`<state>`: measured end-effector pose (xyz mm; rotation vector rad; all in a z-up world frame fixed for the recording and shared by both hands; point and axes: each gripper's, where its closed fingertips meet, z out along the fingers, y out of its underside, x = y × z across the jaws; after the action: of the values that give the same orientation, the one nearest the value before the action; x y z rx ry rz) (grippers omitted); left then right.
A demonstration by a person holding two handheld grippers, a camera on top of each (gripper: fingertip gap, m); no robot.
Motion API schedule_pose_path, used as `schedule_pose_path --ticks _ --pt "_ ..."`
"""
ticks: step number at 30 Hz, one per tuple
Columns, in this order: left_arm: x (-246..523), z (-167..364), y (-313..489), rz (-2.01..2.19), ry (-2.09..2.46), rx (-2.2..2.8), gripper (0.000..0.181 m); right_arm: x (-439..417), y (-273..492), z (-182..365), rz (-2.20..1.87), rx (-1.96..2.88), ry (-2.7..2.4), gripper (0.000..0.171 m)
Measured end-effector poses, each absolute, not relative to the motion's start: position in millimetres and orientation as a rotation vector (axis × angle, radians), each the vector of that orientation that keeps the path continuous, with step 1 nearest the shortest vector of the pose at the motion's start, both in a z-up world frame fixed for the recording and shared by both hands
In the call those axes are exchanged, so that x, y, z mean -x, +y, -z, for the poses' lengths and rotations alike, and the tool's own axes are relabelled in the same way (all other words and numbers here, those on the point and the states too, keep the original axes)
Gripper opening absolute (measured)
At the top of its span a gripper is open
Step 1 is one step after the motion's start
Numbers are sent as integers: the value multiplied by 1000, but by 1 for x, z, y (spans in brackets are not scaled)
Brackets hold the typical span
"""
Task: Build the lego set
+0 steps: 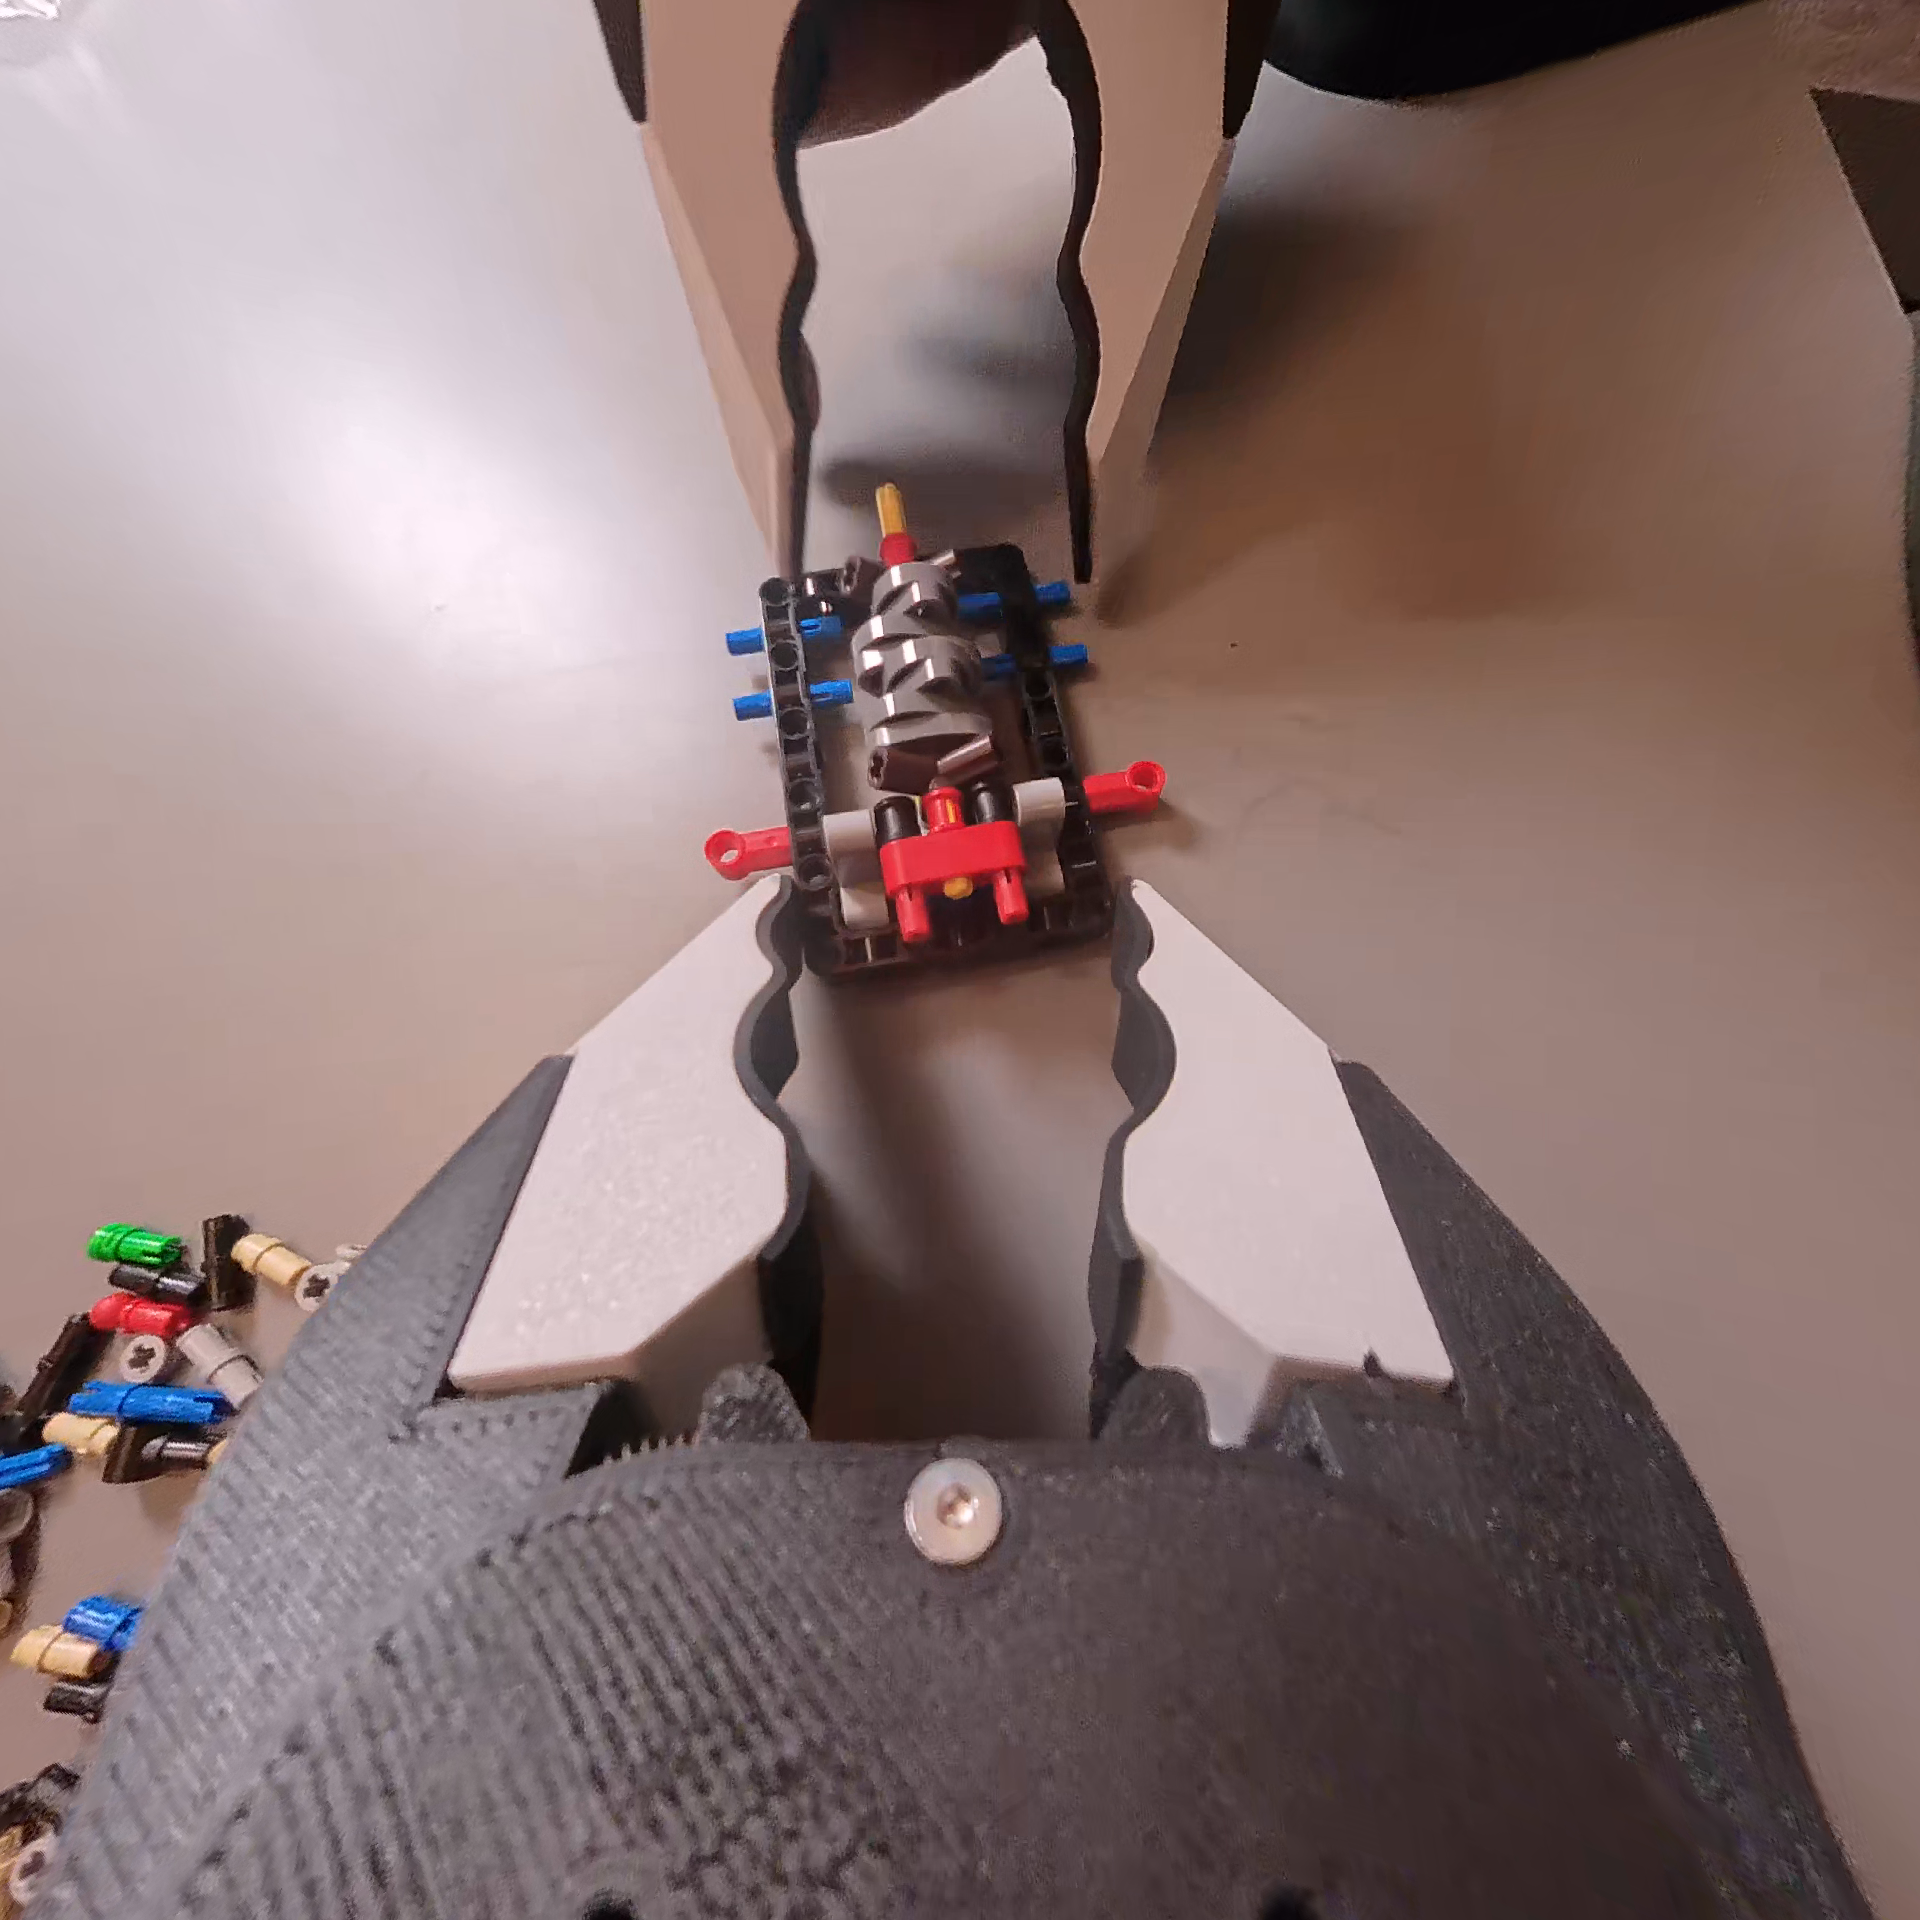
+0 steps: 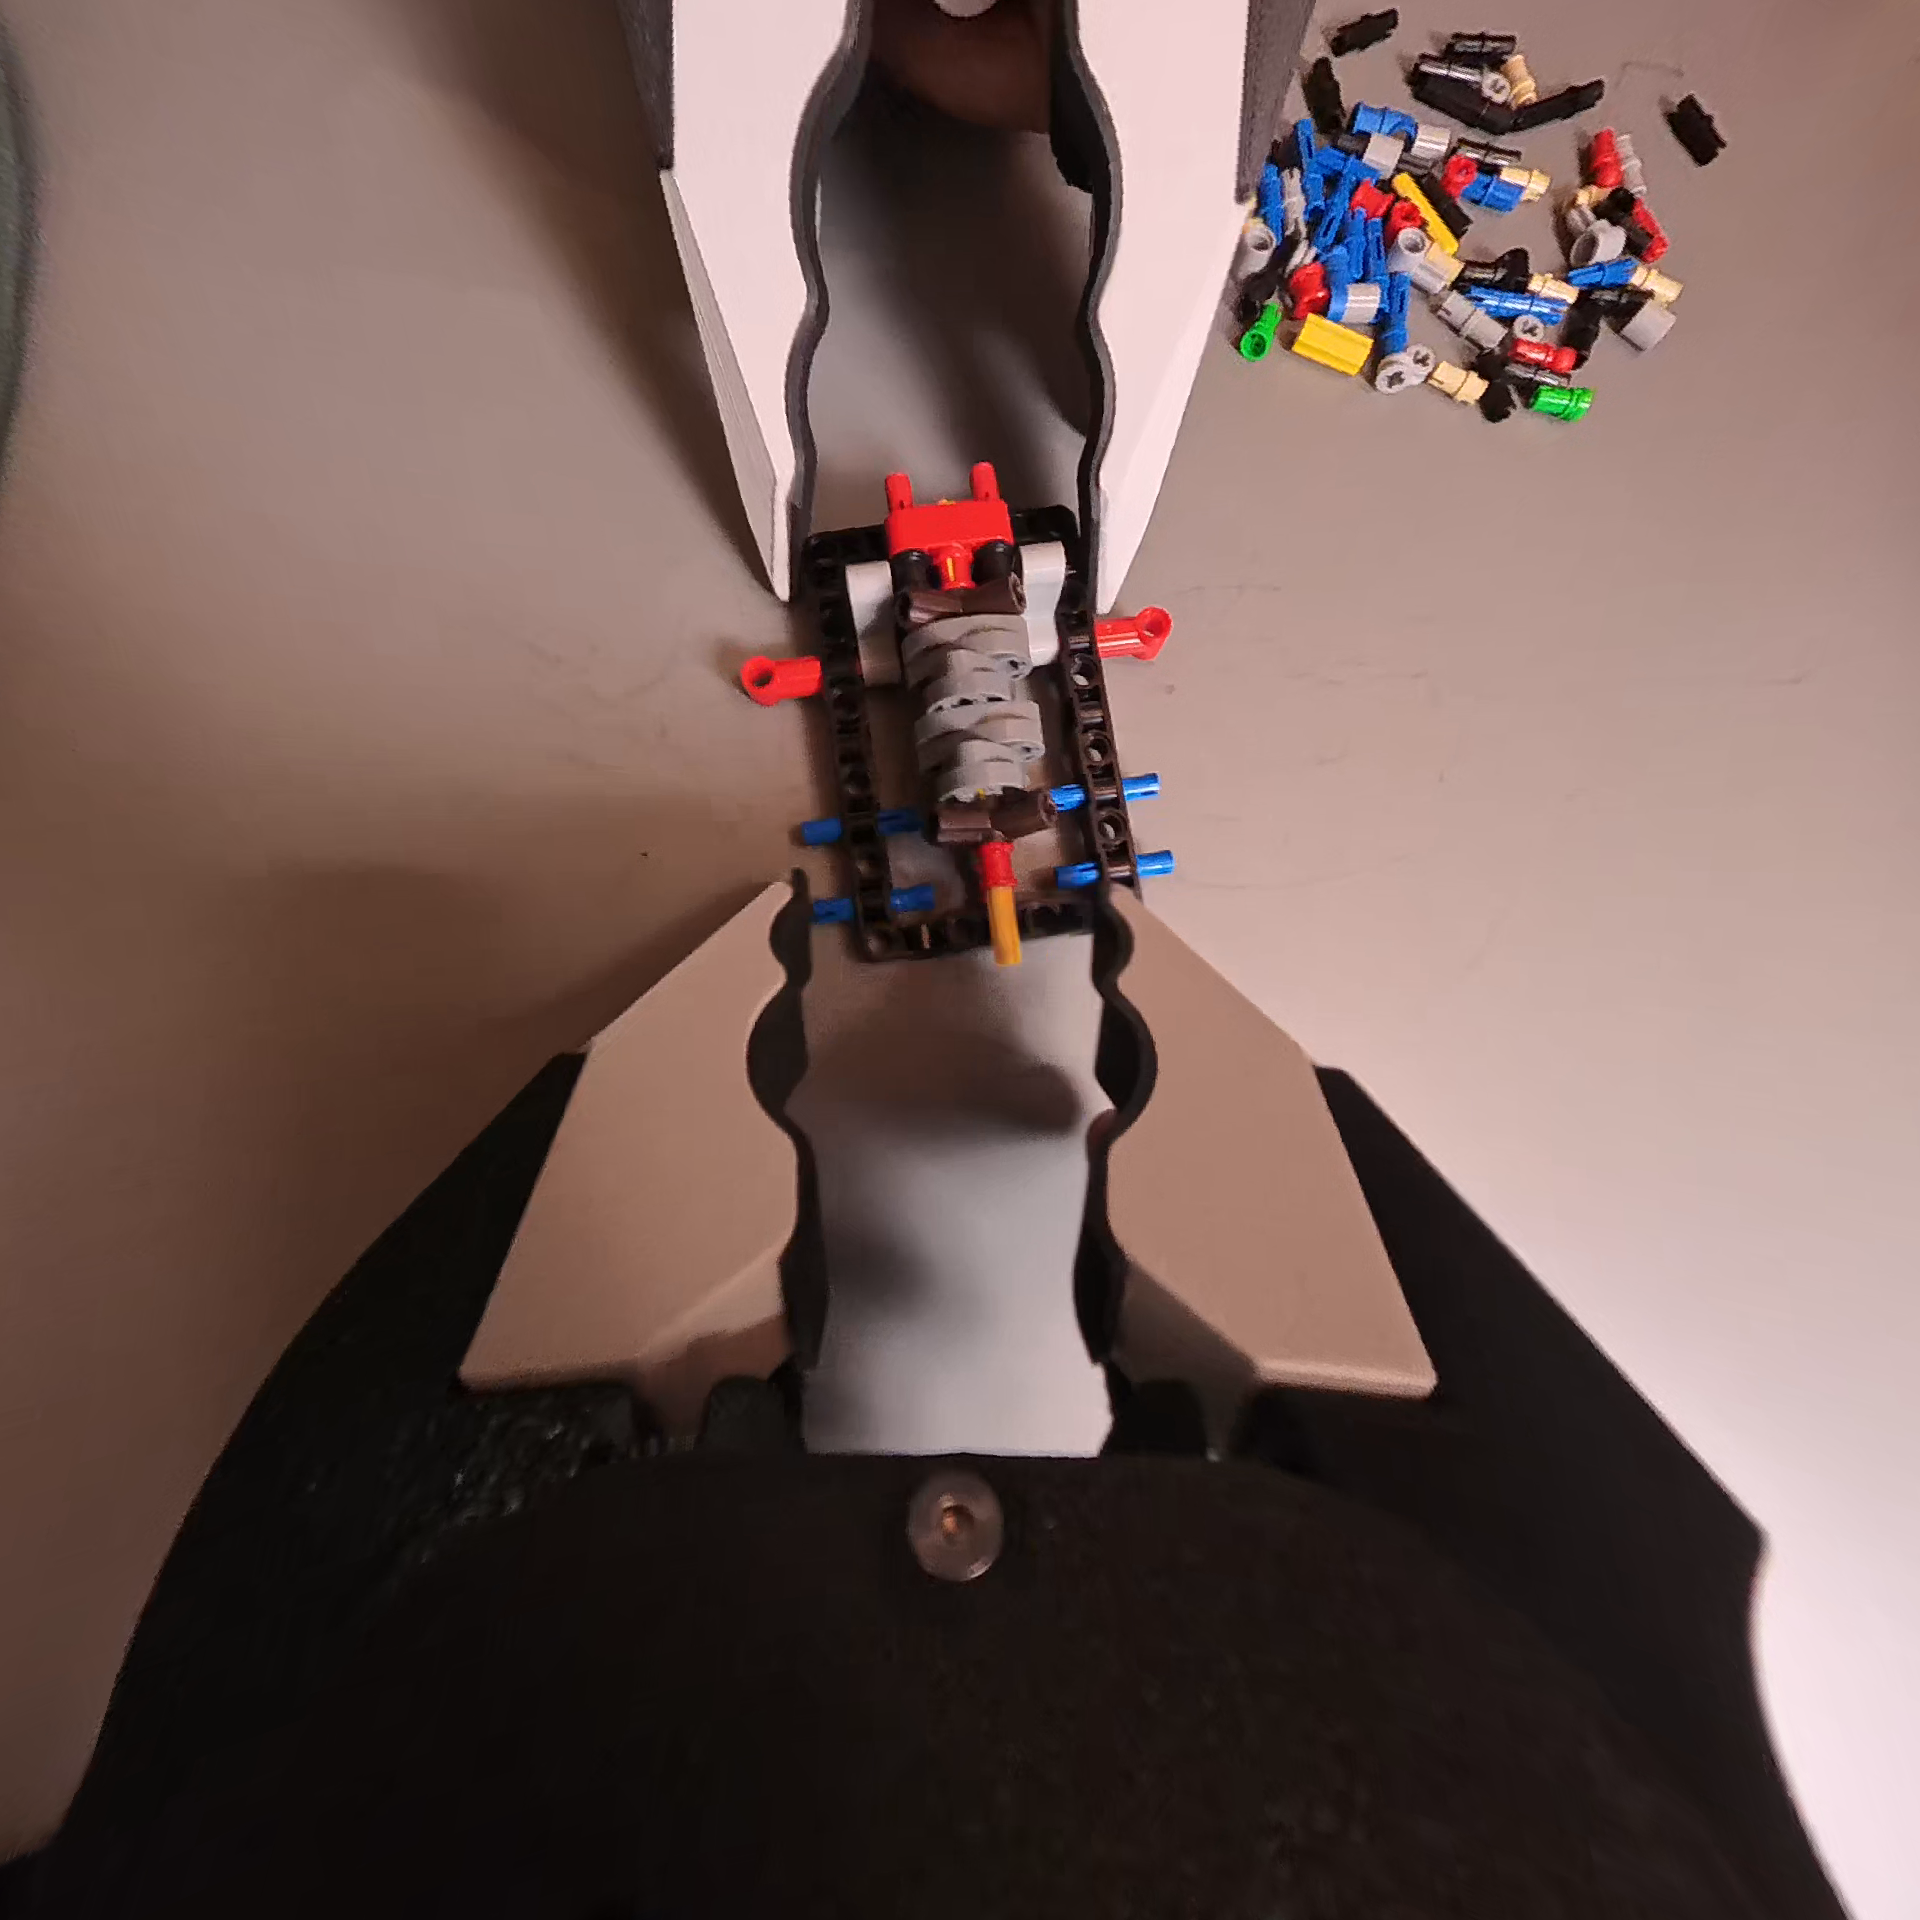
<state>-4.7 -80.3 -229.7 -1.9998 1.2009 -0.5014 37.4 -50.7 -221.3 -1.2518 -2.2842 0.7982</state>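
The lego assembly (image 1: 925, 748) is a black rectangular frame lying flat on the tan table. It holds a grey crankshaft down its middle, a red block at one end, a yellow axle at the other, and blue and red pins sticking out of its sides. My left gripper (image 1: 951, 914) is open, its fingertips on either side of the frame's red-block end. My right gripper (image 2: 956, 904) is open, its fingertips on either side of the yellow-axle end (image 2: 1003, 925), with a small gap on one side. Each gripper also shows across the assembly (image 2: 966, 727) in the other's view: the right one (image 1: 940, 561) and the left one (image 2: 940, 592).
A pile of loose small lego pins and connectors (image 2: 1455, 239) in blue, red, black, grey, tan, yellow and green lies on the table beside the left gripper; part of it shows in the left wrist view (image 1: 125, 1371). A dark object (image 1: 1558, 42) and a box corner (image 1: 1870, 208) sit at the far edge. The grippers' ends are close to 6 cm from one another.
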Motion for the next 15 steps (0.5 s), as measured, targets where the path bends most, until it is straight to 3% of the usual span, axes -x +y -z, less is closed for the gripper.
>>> schedule_pose_path --ticks 5,15 --pt "10 228 -77 484 1191 2008 65 -31 -48 224 -807 1234 -2318 70" --pt "8 228 -82 470 1173 2021 75 -28 -53 229 -765 1261 -2329 63"
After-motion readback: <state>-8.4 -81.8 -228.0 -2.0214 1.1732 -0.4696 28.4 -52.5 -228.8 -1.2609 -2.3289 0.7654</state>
